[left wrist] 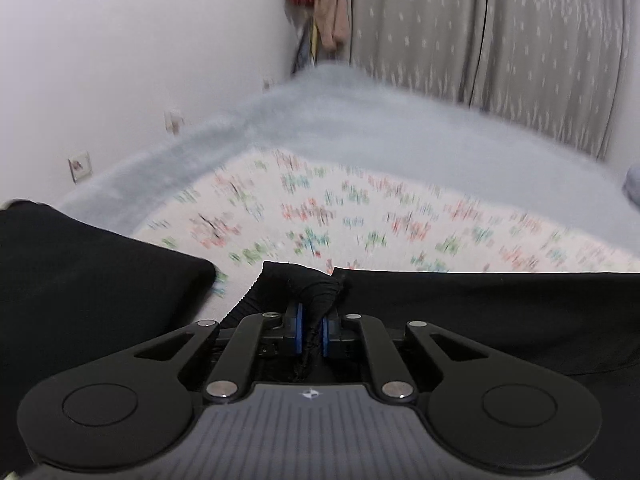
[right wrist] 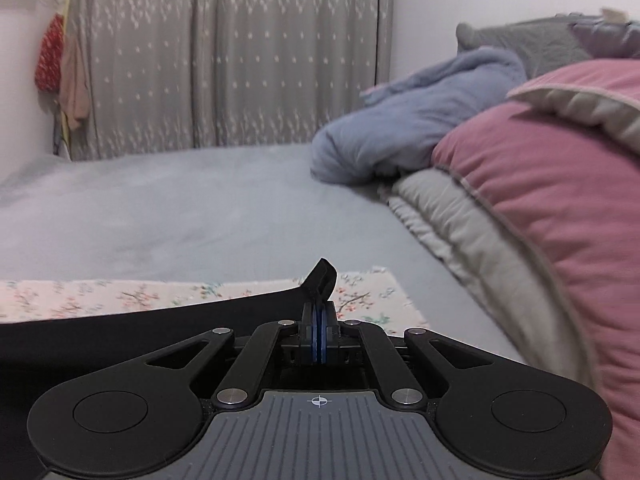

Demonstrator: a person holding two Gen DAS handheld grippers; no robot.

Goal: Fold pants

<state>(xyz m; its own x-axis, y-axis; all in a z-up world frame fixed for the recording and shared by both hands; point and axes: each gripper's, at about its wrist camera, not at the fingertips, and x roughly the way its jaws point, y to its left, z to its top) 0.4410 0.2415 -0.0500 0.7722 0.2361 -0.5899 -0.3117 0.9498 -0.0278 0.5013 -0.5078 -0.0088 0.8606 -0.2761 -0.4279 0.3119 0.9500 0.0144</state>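
The black pants lie over a floral cloth on the bed. My left gripper is shut on a bunched fold of the black fabric, which sticks up between the blue pads. In the right wrist view the pants stretch off to the left. My right gripper is shut on a thin edge of the pants, a corner of which pokes up above the pads. Both grippers hold the fabric a little above the floral cloth.
A grey-blue bed cover spreads ahead. A pink and grey duvet and a blue blanket are piled at the right. Grey curtains hang behind. A white wall with sockets runs along the left.
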